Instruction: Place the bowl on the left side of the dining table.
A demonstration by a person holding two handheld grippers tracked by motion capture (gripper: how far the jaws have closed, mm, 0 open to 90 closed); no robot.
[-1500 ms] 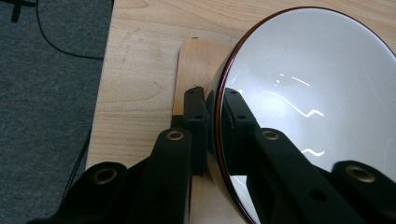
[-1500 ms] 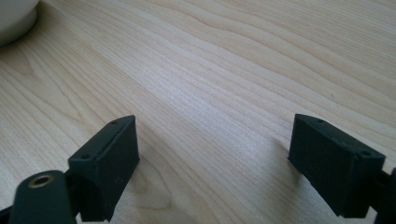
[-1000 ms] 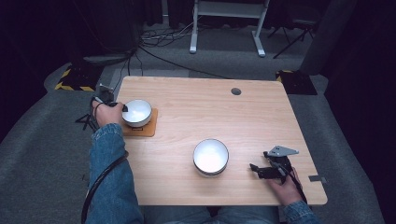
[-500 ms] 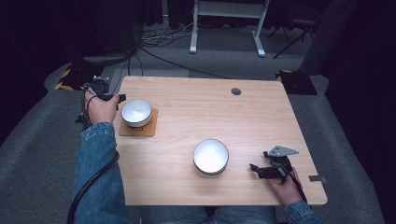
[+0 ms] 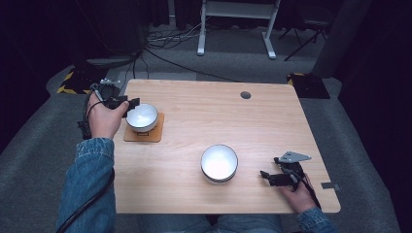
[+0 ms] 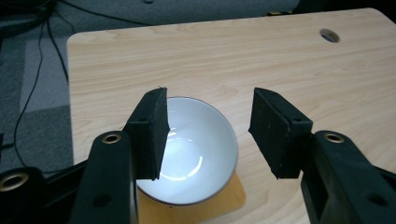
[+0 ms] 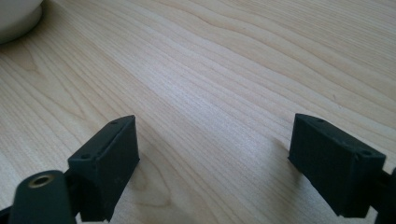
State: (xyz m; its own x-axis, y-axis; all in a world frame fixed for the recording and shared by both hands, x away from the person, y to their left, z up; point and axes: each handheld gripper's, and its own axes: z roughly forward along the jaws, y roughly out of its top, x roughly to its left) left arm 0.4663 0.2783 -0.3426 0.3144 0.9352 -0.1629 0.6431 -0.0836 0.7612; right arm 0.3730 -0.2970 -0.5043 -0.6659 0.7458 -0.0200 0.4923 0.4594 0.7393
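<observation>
The glossy white round bowl [image 5: 142,117] is sitting on a square orange-brown wooden coaster [image 5: 144,133] near the light wooden tabletop's [image 5: 204,111] left edge. Your left gripper [image 5: 130,105] is hovering beside its rim, jaws wide apart. Your right gripper [image 5: 266,175] is resting near the right front corner, jaws wide.
</observation>
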